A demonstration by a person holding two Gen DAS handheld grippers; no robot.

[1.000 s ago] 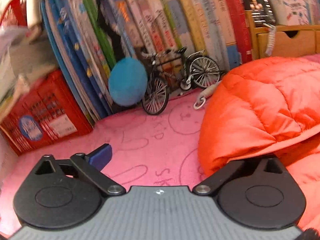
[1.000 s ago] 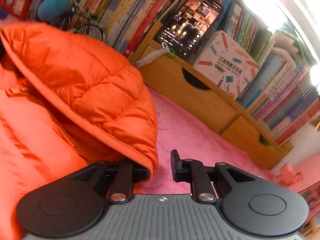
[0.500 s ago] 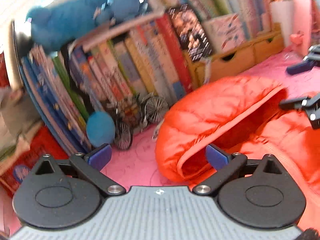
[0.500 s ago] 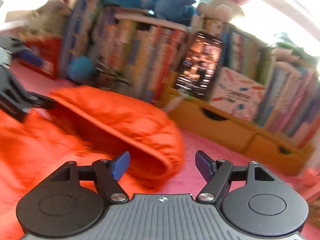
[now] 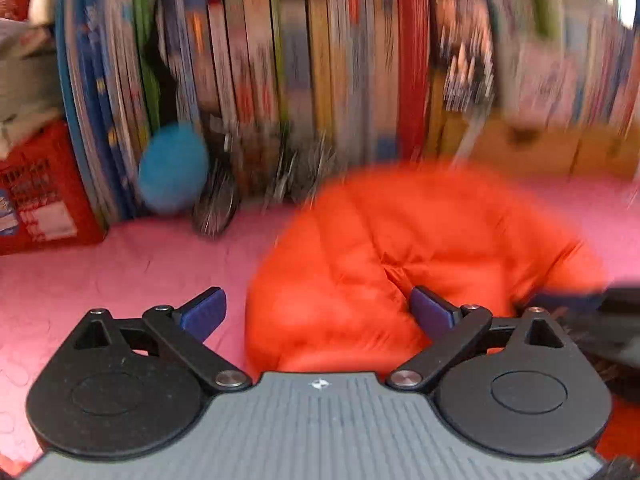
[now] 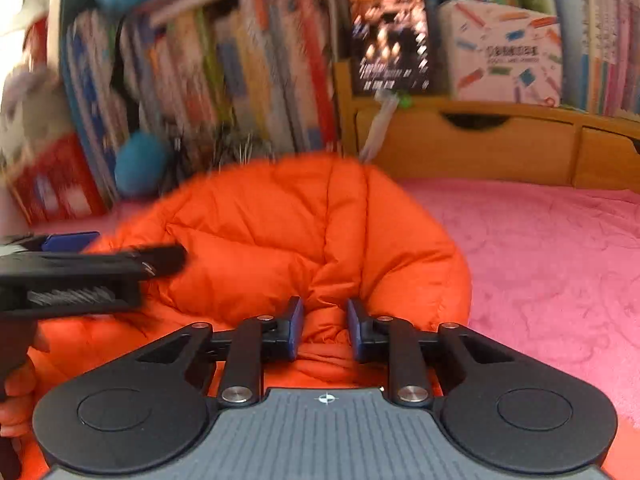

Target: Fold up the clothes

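A puffy orange jacket [image 5: 420, 260] lies bunched in a rounded heap on the pink mat [image 5: 120, 272]. Though blurred, the left wrist view shows my left gripper [image 5: 318, 312] open wide. The heap's near left bulge sits between its blue pads, and nothing is gripped. In the right wrist view the jacket [image 6: 300, 232] fills the middle. My right gripper [image 6: 325, 332] has its jaws closing, close together, with a fold of orange fabric pinched between the pads. The left gripper [image 6: 92, 256] reaches in from the left over the jacket, with the person's hand [image 6: 16, 384] behind it.
A row of upright books [image 6: 240, 72] lines the back, with a blue ball [image 5: 172, 168] and a model bicycle [image 5: 224, 200] in front. A red crate [image 5: 40, 192] stands at left. At the back right are wooden drawers [image 6: 480, 144], a phone [image 6: 386, 28] and a white box [image 6: 504, 52].
The jacket's open flap has dropped into a closed rounded heap. My right jaws went from wide open to narrow on a fold. Both views swung and dipped toward the jacket; the left gripper stays open.
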